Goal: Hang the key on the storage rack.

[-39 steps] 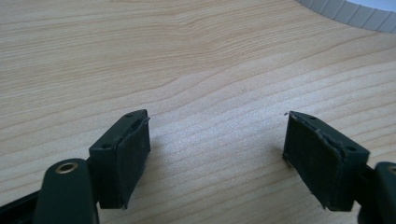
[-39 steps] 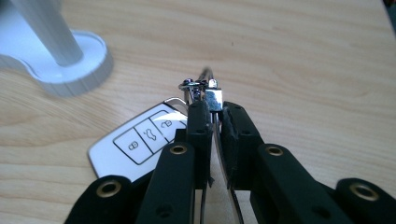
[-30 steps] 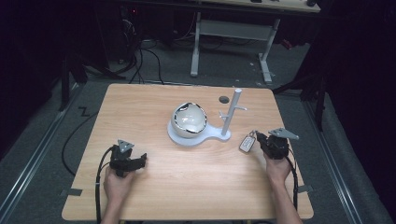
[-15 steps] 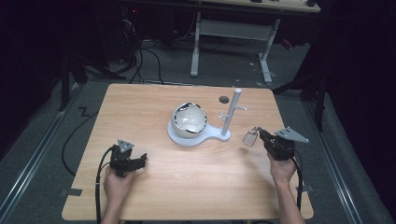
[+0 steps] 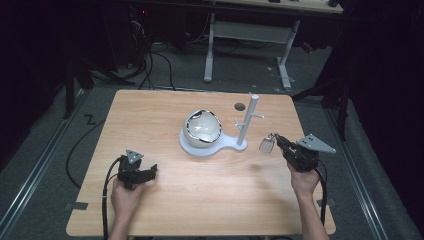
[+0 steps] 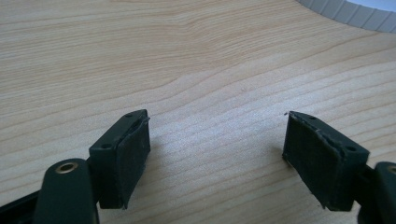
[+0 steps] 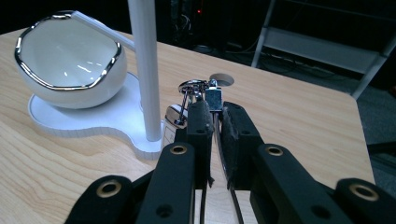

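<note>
My right gripper [image 5: 278, 140] is shut on a keyring [image 7: 194, 86], and a silver fob [image 5: 265, 145] dangles from it just above the table. It hovers right of a white stand's upright post [image 5: 248, 120], which has short pegs. In the right gripper view the jaws [image 7: 214, 109] are pressed together on the ring's thin link, with the fob [image 7: 173, 115] to their left. A white bowl with a chrome rim [image 5: 202, 128] sits on the stand's flat base [image 5: 220, 146]. My left gripper [image 5: 151, 171] rests open on the wood at front left, nothing between its pads [image 6: 123, 158].
A round cable hole [image 5: 240, 106] lies in the wooden table behind the post. The ribbed edge of the stand's base [image 6: 345, 14] shows far ahead of the left gripper. A desk frame [image 5: 250, 35] stands on the floor beyond the table's far edge.
My right gripper has risen and shifted slightly right, carrying the keyring; the fob has come up off the table. The left gripper has not moved.
</note>
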Tool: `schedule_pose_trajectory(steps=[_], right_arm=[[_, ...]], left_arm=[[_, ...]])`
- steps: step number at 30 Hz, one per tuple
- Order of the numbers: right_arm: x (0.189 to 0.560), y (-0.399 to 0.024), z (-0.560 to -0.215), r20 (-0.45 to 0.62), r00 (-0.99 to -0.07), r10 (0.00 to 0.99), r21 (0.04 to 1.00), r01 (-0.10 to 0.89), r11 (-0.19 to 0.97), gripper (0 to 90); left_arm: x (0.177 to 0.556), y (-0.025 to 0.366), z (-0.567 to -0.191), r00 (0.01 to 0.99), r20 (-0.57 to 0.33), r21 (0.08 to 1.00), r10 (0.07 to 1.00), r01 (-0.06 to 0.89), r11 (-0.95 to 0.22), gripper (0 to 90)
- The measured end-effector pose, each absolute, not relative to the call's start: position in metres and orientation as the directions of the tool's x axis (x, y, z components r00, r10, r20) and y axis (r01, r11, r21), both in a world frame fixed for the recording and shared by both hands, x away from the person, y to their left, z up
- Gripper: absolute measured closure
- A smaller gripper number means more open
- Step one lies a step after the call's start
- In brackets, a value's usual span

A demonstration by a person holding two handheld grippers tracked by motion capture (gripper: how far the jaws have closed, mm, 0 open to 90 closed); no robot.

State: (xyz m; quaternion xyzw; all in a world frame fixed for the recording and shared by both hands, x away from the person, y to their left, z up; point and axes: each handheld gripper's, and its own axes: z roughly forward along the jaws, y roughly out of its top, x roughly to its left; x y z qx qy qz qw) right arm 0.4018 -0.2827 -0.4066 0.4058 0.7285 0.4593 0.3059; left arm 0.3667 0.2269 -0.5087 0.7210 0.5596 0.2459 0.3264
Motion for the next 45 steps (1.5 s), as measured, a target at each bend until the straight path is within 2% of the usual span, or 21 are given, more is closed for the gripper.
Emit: schedule_pose_trajectory(steps=[45], right_arm=[[0.394, -0.271, -0.349, -0.059, -0.609, 0.791, 0.96, 0.181, 0.211, 82.2]], left_arm=[[0.367, 0.227, -0.509, 0.252, -0.01, 0.746, 0.968, 0.646, -0.161, 23.5]])
